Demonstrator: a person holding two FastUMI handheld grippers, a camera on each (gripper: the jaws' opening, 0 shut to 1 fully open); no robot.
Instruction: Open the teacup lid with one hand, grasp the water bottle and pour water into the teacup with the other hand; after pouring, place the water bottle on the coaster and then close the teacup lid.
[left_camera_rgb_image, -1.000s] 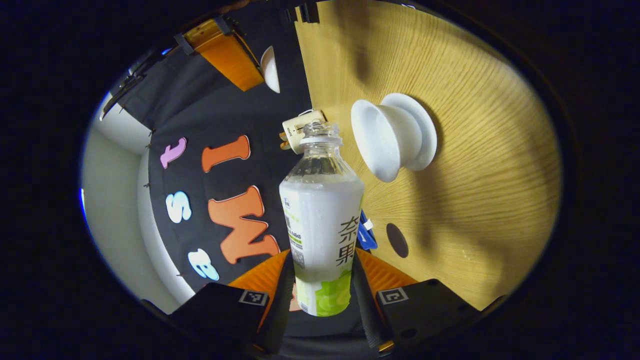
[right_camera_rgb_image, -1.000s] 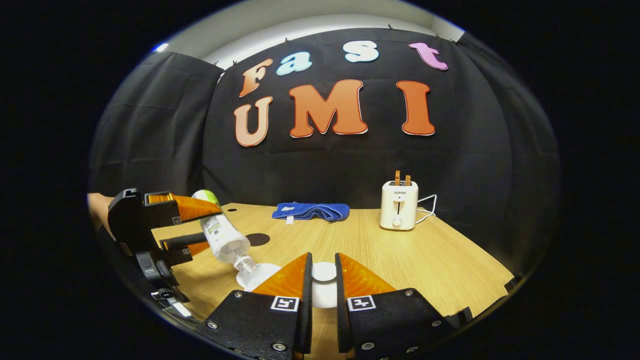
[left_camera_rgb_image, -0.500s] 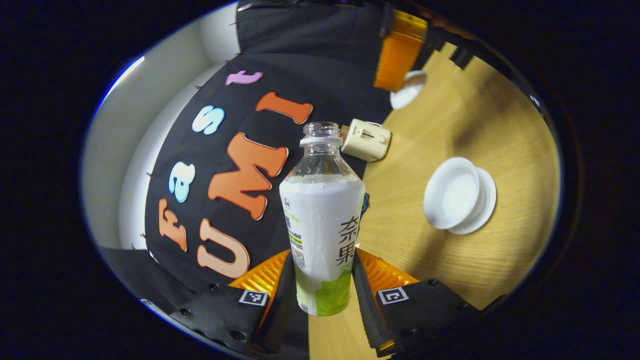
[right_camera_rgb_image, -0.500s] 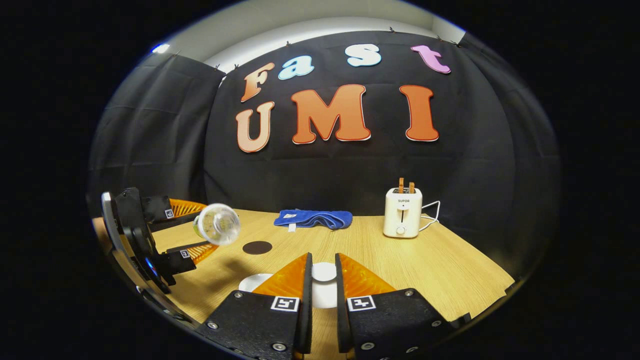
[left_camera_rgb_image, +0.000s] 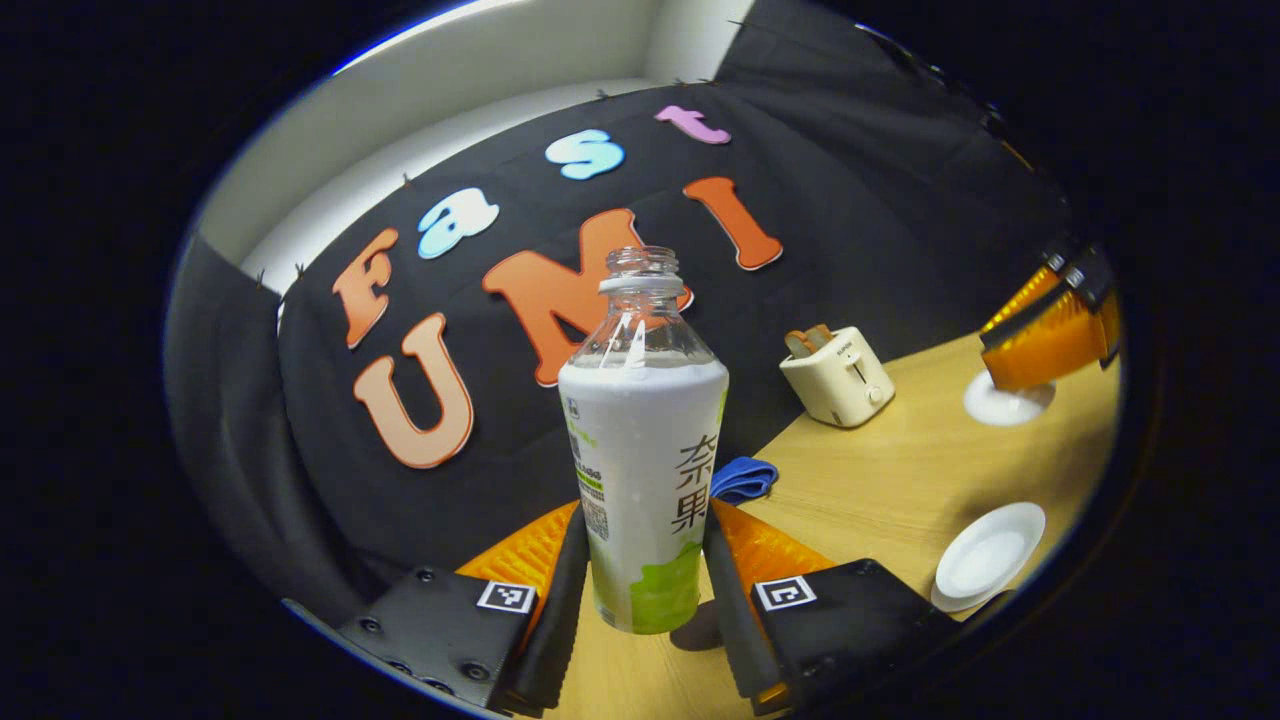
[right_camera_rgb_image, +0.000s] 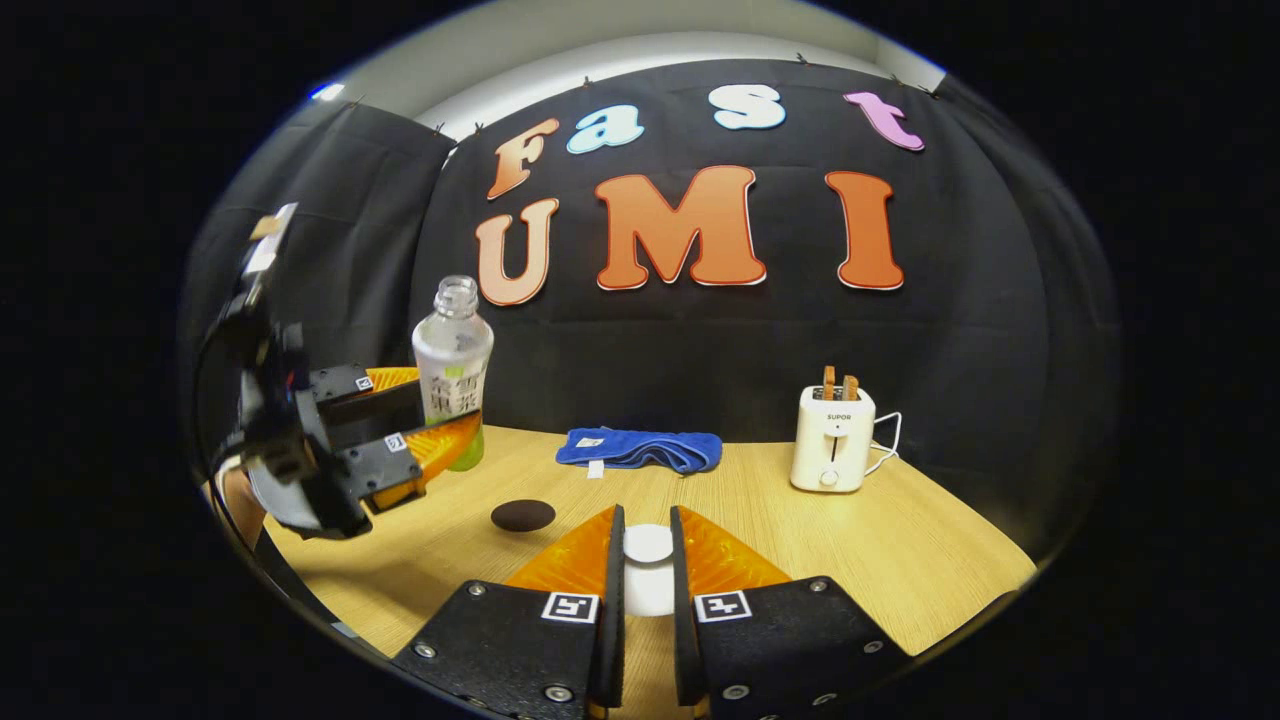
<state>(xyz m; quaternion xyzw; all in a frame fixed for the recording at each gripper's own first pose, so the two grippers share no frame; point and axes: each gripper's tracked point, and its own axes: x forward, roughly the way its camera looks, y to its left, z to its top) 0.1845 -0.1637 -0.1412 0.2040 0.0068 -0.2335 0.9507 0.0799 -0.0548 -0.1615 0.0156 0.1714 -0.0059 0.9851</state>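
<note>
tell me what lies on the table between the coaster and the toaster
In the right gripper view, a folded blue cloth lies on the table between the dark coaster and the toaster, set farther back, near the wall.

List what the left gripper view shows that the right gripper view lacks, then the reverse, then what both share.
Left gripper view: the lidless teacup. Right gripper view: the coaster seen plainly, and the toaster's cord. Both: the bottle clamped upright in the left gripper, the lid in the right gripper, the toaster, the blue cloth and the table.
</note>
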